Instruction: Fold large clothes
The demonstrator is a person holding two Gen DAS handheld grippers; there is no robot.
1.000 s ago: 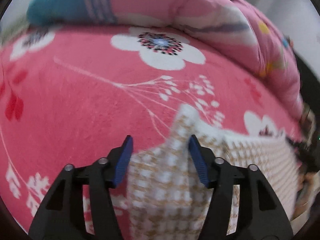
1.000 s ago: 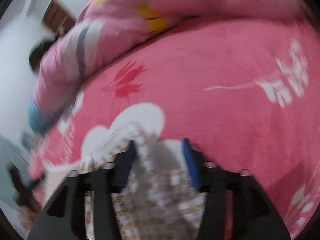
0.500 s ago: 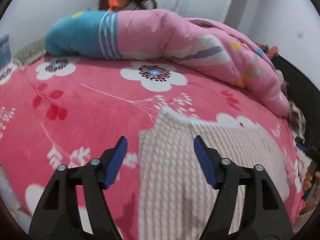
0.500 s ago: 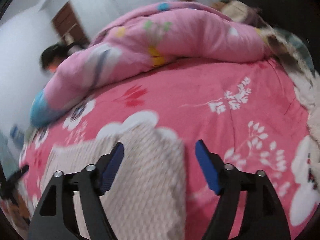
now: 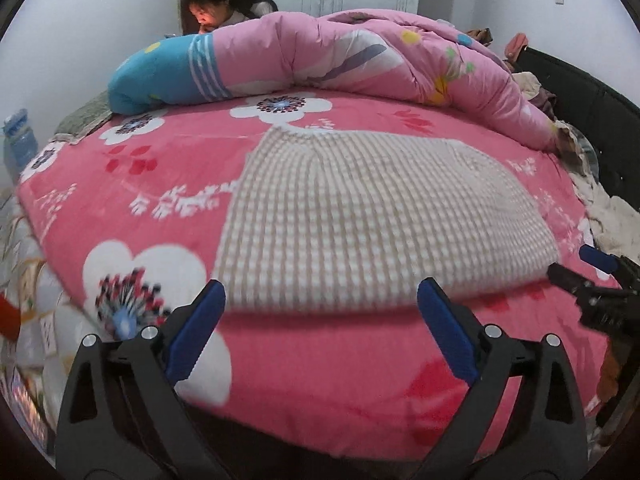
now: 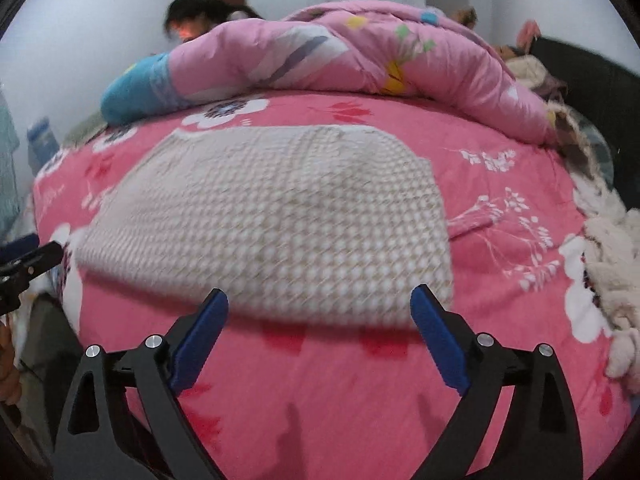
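A beige and white checked knit garment [image 5: 360, 216] lies flat on the pink flowered bedspread [image 5: 320, 364]; it also shows in the right wrist view [image 6: 276, 220]. My left gripper [image 5: 320, 300] is open and empty, held back from the garment's near edge, toward its left part. My right gripper [image 6: 320, 304] is open and empty, just short of the near edge toward its right part. The right gripper shows at the far right of the left wrist view [image 5: 600, 280]. The left gripper shows at the left edge of the right wrist view [image 6: 24, 264].
A rolled pink and blue quilt [image 5: 340, 60] lies across the far side of the bed. A person [image 5: 216, 8] sits behind it. A dark headboard [image 5: 592, 120] and loose cream fabric [image 6: 612, 256] are at the right. Clutter sits beyond the bed's left edge [image 5: 24, 320].
Both grippers let go of the garment's far corners, opened wide and pulled back toward the near edge of the bed. The garment now lies spread flat.
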